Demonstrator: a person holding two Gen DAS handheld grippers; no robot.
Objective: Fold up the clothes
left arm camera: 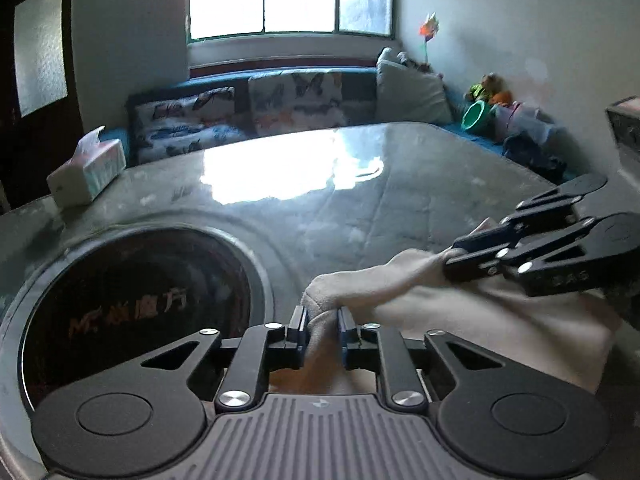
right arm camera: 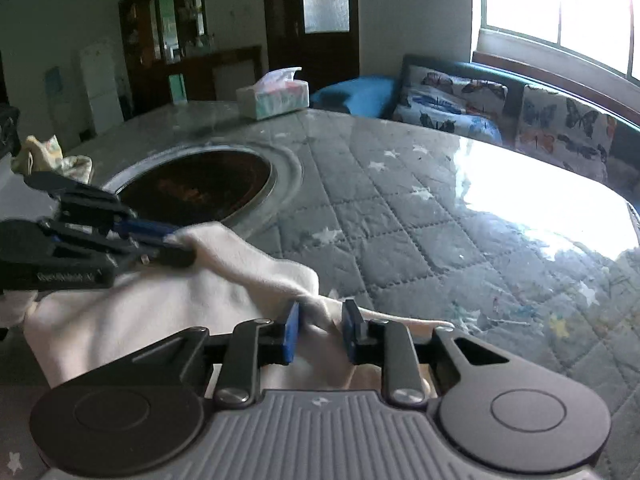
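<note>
A cream-white garment (left arm camera: pixel 460 308) lies bunched at the near edge of the table; it also shows in the right wrist view (right arm camera: pixel 168 308). My left gripper (left arm camera: pixel 322 326) is shut on a fold of the garment's edge, and it shows from the side in the right wrist view (right arm camera: pixel 176 250). My right gripper (right arm camera: pixel 322 330) is shut on another part of the same edge, and it shows at the right in the left wrist view (left arm camera: pixel 454 258). The cloth stretches between the two grippers, lifted slightly off the table.
The table (right arm camera: pixel 420 240) has a grey quilted star-print cover under glass. A round black cooktop (left arm camera: pixel 136 312) is set into it on the left. A tissue box (left arm camera: pixel 86 170) stands at the far corner. Another crumpled cloth (right arm camera: pixel 52 156) lies far left. A sofa (left arm camera: pixel 260 108) with cushions is behind.
</note>
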